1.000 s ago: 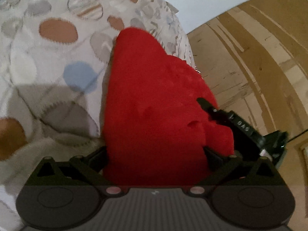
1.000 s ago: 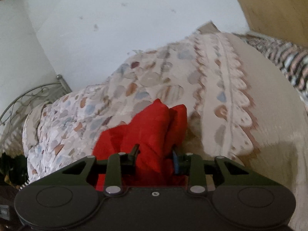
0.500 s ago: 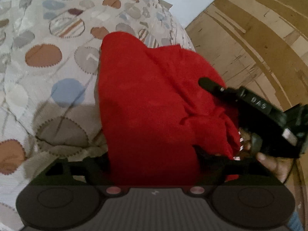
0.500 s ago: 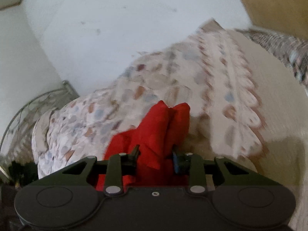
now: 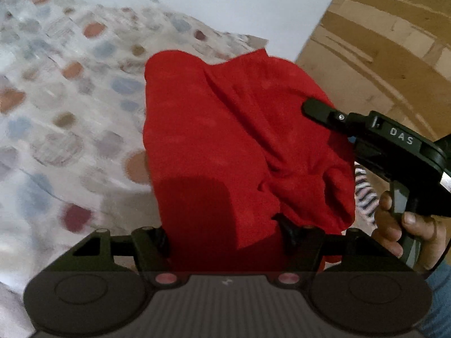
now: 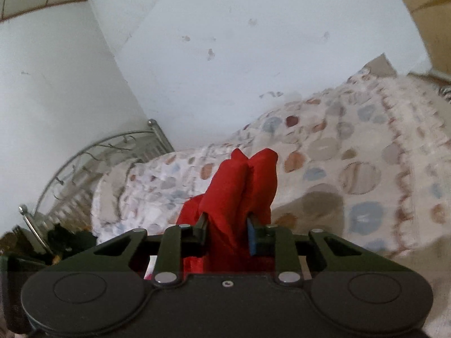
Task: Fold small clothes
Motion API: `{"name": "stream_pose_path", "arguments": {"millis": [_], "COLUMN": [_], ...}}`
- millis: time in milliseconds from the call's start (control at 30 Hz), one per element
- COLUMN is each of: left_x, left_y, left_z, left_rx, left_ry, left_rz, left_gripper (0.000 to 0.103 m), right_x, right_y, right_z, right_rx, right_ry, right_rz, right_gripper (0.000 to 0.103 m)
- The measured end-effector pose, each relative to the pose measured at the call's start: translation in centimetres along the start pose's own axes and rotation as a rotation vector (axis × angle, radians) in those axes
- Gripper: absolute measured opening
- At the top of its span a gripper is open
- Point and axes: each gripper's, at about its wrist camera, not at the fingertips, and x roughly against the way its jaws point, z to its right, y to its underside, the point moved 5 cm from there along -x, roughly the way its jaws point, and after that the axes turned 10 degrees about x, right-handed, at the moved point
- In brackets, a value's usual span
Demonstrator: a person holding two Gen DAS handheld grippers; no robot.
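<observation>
The red garment [image 5: 225, 146] filled the frame's centre above the spotted bedspread [image 5: 70, 98]. Both the left gripper [image 5: 225, 233] and right gripper [image 6: 227, 225] had jaws just closing, clamped on its bunched cloth.

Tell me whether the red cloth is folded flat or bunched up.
Bunched up: the red cloth hangs in loose creases, pinched by both the left gripper and right gripper.

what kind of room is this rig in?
Most likely a bedroom. A bed with a spotted bedspread and a curved metal bed frame stands against a plain white wall; a wooden panel, maybe a wardrobe, stands to one side.
</observation>
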Motion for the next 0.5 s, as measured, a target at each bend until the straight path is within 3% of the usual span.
{"name": "stream_pose_path", "arguments": {"millis": [133, 267, 333, 467, 500], "left_x": [-0.1, -2.8, -2.9, -3.4, -3.5], "left_y": [-1.1, 0.4, 1.0, 2.2, 2.4], "left_z": [-3.4, -6.7, -6.6, -5.5, -5.4], "left_rx": [0.006, 0.049, 0.025, -0.048, -0.047], "left_ry": [-0.085, -0.112, -0.098, -0.115, -0.113], "left_rz": [-0.026, -0.054, -0.018, 0.003, 0.002], "left_gripper": [0.076, 0.084, 0.088, 0.095, 0.097], "right_x": [-4.7, -9.4, -10.3, -9.7, -9.4], "right_y": [1.2, 4.7, 6.1, 7.0, 7.0], "right_z": [-0.2, 1.3, 2.4, 3.9, 3.9], "right_rx": [-0.08, -0.103, -0.093, -0.134, -0.117], "right_ry": [-0.024, 0.044, 0.117, 0.132, 0.14], "right_rz": [-0.038, -0.159, -0.187, -0.184, -0.187], "right_gripper": [0.028, 0.028, 0.029, 0.036, 0.042]}}
